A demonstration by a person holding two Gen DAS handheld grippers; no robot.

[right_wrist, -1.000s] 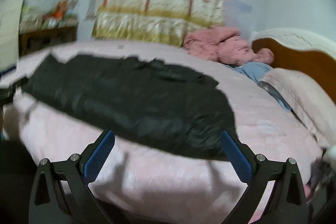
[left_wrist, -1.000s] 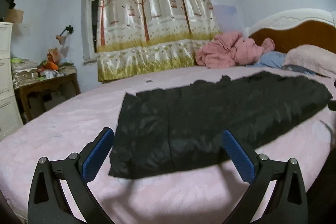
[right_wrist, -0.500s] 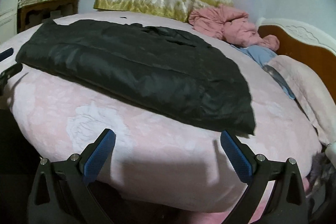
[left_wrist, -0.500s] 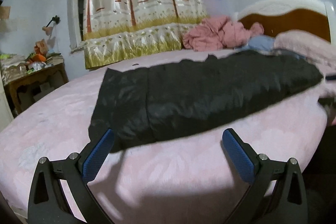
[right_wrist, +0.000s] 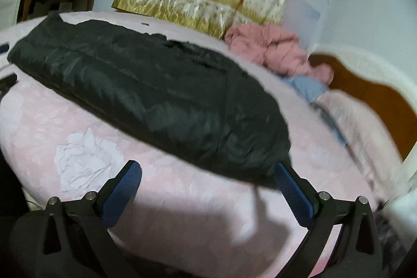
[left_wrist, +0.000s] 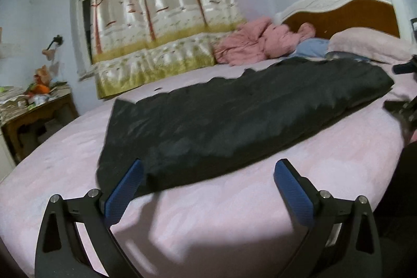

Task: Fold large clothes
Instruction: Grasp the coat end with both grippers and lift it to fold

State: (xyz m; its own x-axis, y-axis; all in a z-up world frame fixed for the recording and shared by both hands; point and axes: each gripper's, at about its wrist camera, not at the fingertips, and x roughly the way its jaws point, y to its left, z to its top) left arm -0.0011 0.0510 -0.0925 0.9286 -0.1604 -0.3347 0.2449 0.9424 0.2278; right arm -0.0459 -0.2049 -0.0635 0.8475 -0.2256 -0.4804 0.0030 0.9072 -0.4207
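Note:
A large black garment lies folded lengthwise into a long strip across the pink bed; it also shows in the right wrist view. My left gripper is open and empty, just in front of the garment's near left end, its left finger overlapping the corner. My right gripper is open and empty, in front of the garment's right end, its right finger by the corner. The right gripper shows at the left view's right edge.
The pink bed sheet has its edge close to me. A pink quilt, blue cloth and pillow lie by the headboard. A cluttered wooden side table stands left. A tree-print curtain hangs behind.
Both grippers, open throughout, drew back from the garment, then came closer to its two near corners. The garment lies as before.

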